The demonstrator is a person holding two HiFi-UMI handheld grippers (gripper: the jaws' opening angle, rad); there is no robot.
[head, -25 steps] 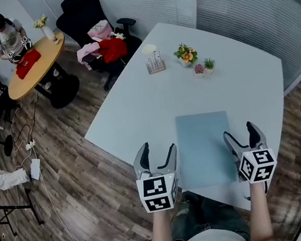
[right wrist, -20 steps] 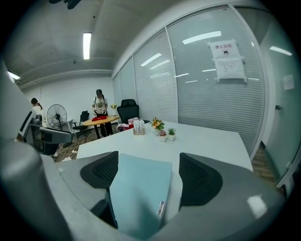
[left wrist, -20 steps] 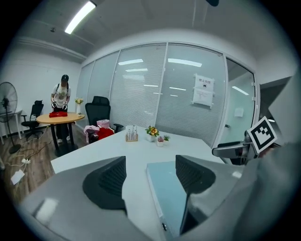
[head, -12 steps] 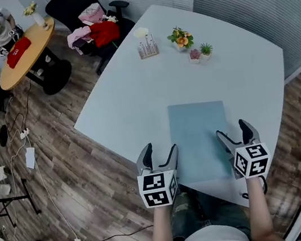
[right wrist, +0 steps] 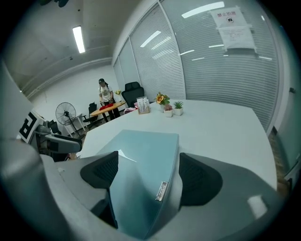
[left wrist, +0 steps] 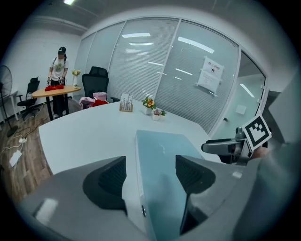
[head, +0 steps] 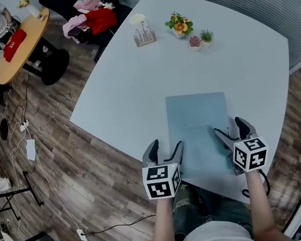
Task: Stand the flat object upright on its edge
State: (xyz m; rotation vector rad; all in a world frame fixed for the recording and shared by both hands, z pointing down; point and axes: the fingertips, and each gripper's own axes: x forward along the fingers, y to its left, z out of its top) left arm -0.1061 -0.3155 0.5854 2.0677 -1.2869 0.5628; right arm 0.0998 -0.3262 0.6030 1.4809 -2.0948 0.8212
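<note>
A flat pale-blue slab point(head: 199, 129) lies on the white table point(head: 133, 85), close to its near edge. My left gripper point(head: 166, 147) is open at the slab's near left corner. In the left gripper view, the slab's left edge point(left wrist: 141, 160) runs between the spread jaws of the left gripper point(left wrist: 150, 172). My right gripper point(head: 231, 130) is open at the near right corner. The right gripper view shows the slab point(right wrist: 146, 150) and its right edge between the spread jaws of the right gripper point(right wrist: 148, 172). I cannot tell whether any jaw touches the slab.
A card holder point(head: 144, 34) and small potted plants point(head: 180, 24) stand at the table's far end. Beyond the table's left edge are wood floor, a chair with clothes point(head: 93, 18) and a round table point(head: 18, 45) with a person beside it. Blinds and glass walls close the right side.
Both grippers have moved forward and inward, from beside the slab's near end to astride its near corners. The head view has shifted a little.
</note>
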